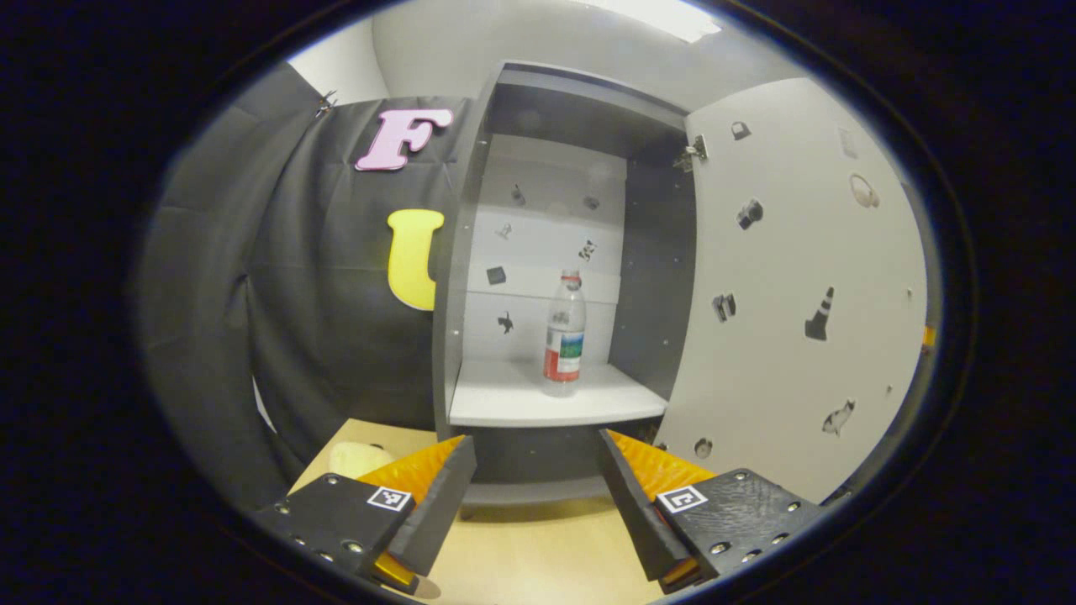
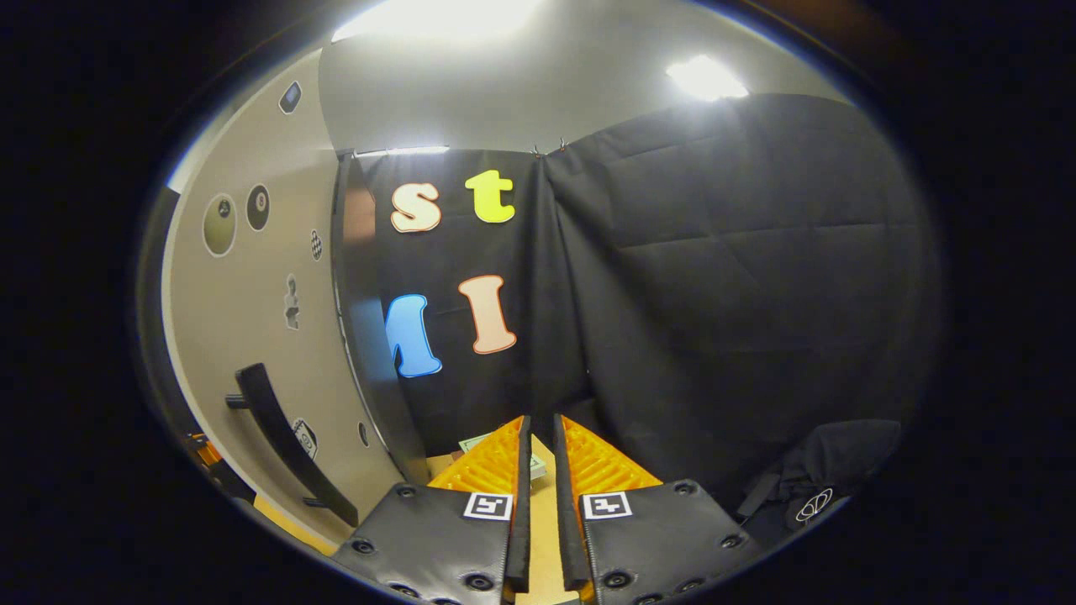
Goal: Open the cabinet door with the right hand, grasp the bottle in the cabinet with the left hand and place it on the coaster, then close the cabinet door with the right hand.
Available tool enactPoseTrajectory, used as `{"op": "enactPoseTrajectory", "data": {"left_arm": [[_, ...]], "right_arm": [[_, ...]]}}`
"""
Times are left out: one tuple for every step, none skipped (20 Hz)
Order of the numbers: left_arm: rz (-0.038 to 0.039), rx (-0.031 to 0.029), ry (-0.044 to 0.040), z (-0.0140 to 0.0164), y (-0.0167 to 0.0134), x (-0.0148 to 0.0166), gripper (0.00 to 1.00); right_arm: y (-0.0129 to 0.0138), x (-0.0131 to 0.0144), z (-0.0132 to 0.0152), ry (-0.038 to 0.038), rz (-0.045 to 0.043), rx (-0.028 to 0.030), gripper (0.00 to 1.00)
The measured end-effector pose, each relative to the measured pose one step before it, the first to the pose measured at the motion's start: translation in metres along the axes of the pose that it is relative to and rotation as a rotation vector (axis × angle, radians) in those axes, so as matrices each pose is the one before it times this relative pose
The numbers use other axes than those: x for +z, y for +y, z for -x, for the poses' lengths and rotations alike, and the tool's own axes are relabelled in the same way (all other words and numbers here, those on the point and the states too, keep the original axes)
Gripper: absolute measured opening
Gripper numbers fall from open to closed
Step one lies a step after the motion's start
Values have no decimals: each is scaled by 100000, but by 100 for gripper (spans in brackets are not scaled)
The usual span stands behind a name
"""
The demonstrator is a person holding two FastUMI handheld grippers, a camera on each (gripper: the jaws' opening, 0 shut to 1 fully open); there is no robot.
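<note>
Beyond the worktop [image 1: 538,555], the bottle [image 1: 564,336] stood upright on the cabinet shelf [image 1: 504,403], straight ahead of the left gripper [image 1: 536,483], fingers spread apart.

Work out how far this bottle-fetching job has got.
Done: the cabinet door stands wide open. In hand: the left gripper, fingers apart, faces the bottle upright on the shelf, not touching it. Left: grasp it, set it on the coaster, close the door with the right gripper.
</note>
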State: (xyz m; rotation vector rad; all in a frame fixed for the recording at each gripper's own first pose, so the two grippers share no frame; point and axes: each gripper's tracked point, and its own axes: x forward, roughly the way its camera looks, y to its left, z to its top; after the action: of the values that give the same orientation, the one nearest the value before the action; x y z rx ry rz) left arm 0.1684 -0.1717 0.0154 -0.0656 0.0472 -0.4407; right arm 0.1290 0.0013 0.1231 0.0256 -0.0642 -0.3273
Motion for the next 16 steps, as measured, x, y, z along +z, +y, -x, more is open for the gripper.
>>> {"op": "enactPoseTrajectory", "data": {"left_arm": [[-1049, -146, -1766, -1384, -92, 911, 87], [-756, -493, -689, -1423, -353, 640, 90], [102, -404, -37, -1400, -303, 442, 90], [532, -780, -3, -1396, -284, 431, 87], [474, -372, -344, -1294, -297, 343, 87], [-47, -599, -444, -1197, -348, 641, 90], [-453, -14, 36, -1070, -167, 268, 92], [-659, 844, -203, -1045, -7, 332, 87], [-871, 710, 64, -998, -28, 281, 87], [-1057, 722, -11, -805, -186, 304, 90], [-1353, 795, -621, -885, -182, 393, 87], [-1400, -114, -481, -833, -325, 364, 87], [-1259, 301, -874, -787, -305, 253, 90], [-772, 851, -956, -785, -185, 297, 87], [-881, 1676, -669, -663, -17, 177, 87], [-600, 741, -1067, -746, -294, 162, 87]], "right_arm": [[5, 59, -854, 148, -1129, 274, 8], [-10, -150, -1009, 906, -1358, 891, 8], [24, -178, -926, 1411, -916, 608, 8], [-297, -202, -738, 1295, -120, 249, 8], [-99, -20, -658, 575, 194, 1201, 8], [-153, 56, -709, 588, 449, -94, 22], [-304, 132, -672, 205, 630, -248, 18], [-40, -119, -584, 191, 579, 386, 20], [-22, -70, -669, 419, 547, 529, 30], [-60, -35, -390, -110, 240, 168, 34], [-249, 140, -610, -832, -224, -300, 34], [-98, -84, -166, -572, -408, 44, 35], [-38, -231, -350, 496, -530, 124, 34], [-149, -399, -885, 1202, -586, 260, 35], [-120, -406, -518, 1236, -470, 446, 41], [-206, -297, -361, 439, -519, -322, 57]]}}
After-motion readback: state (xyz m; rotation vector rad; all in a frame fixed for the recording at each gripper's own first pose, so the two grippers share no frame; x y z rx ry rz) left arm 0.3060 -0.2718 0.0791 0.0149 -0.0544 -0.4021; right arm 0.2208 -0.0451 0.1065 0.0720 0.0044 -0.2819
